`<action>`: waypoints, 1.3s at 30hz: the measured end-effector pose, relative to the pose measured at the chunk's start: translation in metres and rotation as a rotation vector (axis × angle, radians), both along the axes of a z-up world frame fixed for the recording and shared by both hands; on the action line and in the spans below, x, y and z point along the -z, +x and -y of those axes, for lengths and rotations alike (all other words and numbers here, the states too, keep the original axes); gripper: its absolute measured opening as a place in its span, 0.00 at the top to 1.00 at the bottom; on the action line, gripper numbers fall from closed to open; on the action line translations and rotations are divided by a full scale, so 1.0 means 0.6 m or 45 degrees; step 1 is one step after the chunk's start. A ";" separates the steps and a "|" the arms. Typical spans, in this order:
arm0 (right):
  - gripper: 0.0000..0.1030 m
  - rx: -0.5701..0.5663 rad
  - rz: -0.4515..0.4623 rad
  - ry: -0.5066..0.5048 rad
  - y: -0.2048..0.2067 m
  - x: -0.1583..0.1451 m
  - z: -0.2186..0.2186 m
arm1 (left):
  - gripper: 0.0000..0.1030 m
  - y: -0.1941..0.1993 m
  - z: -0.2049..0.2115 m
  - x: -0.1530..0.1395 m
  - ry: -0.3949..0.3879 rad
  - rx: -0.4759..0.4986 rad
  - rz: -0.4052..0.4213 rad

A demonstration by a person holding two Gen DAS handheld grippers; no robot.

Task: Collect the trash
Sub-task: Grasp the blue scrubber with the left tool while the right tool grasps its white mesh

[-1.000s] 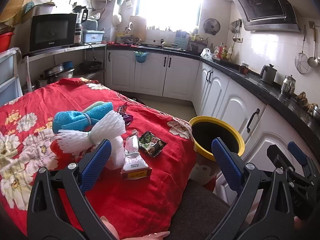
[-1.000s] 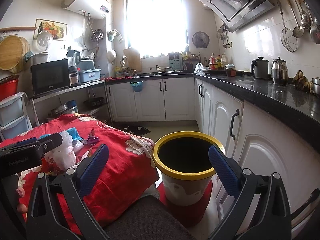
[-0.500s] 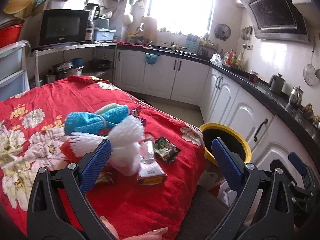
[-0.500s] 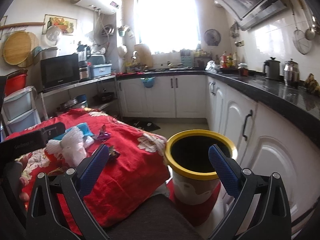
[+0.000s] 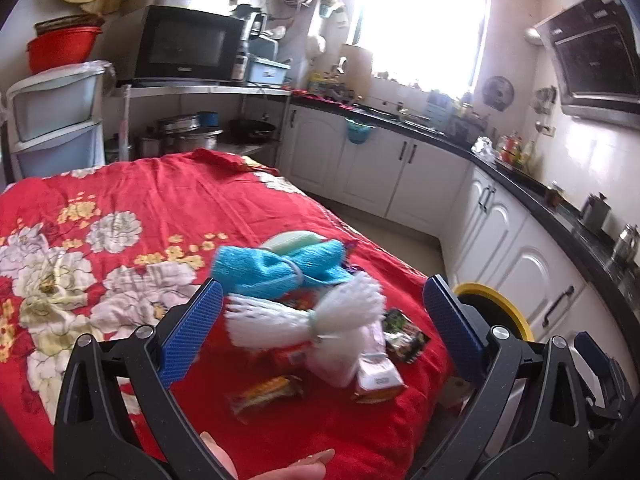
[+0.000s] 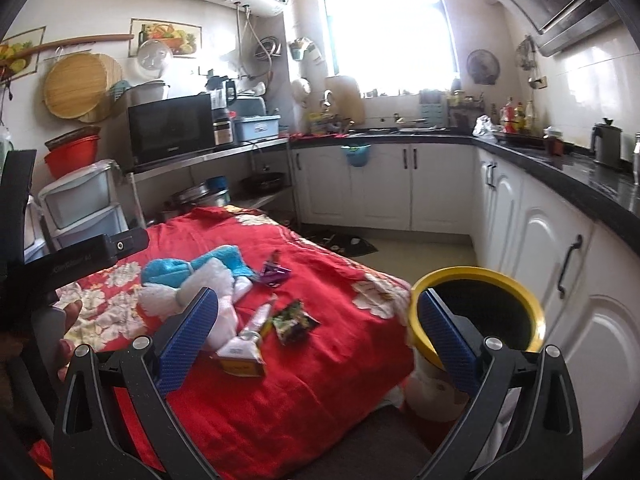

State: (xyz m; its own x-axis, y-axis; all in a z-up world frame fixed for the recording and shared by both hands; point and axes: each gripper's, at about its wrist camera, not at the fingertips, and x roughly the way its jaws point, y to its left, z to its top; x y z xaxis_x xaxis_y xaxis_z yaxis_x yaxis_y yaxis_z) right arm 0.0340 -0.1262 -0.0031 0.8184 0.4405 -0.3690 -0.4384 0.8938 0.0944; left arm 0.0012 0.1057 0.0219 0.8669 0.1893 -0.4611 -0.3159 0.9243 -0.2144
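Trash lies on a table under a red floral cloth (image 5: 168, 200): a white foam net (image 5: 320, 316), a blue foam net (image 5: 280, 266), a pink wrapper (image 5: 376, 372), a dark green snack packet (image 5: 404, 334), an orange wrapper (image 5: 266, 392) and a purple wrapper (image 6: 274, 274). A yellow-rimmed bin (image 6: 478, 312) stands on the floor right of the table. My left gripper (image 5: 320, 336) is open and empty above the white net. My right gripper (image 6: 316, 340) is open and empty, over the table's right edge by the bin.
White cabinets (image 6: 384, 184) with a black counter run along the back and right. A microwave (image 5: 184, 44) sits on a shelf behind the table, plastic drawers (image 5: 52, 120) at the left. A dark chair seat (image 6: 384, 440) is below the table edge.
Both grippers have swung left, from the bin towards the trash on the table. The bin has slid to the right in both views. Both stay open.
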 end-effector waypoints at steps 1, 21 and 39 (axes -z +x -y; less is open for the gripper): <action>0.06 -0.010 -0.001 0.004 0.003 0.000 -0.004 | 0.10 0.000 -0.008 -0.001 -0.002 -0.012 -0.002; 0.06 -0.300 -0.202 0.022 0.117 0.004 -0.130 | 0.10 0.048 -0.162 0.025 -0.165 -0.150 -0.139; 0.23 -0.506 -0.494 -0.048 0.208 0.065 -0.239 | 0.28 0.113 -0.218 0.098 -0.518 -0.002 -0.268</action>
State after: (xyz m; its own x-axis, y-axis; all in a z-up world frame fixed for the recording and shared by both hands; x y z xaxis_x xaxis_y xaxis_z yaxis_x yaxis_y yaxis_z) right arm 0.1589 0.0173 -0.0423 0.3932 0.6681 -0.6317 -0.6819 0.6728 0.2870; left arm 0.0688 0.2363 -0.0367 0.7461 -0.0424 -0.6645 -0.3932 0.7774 -0.4910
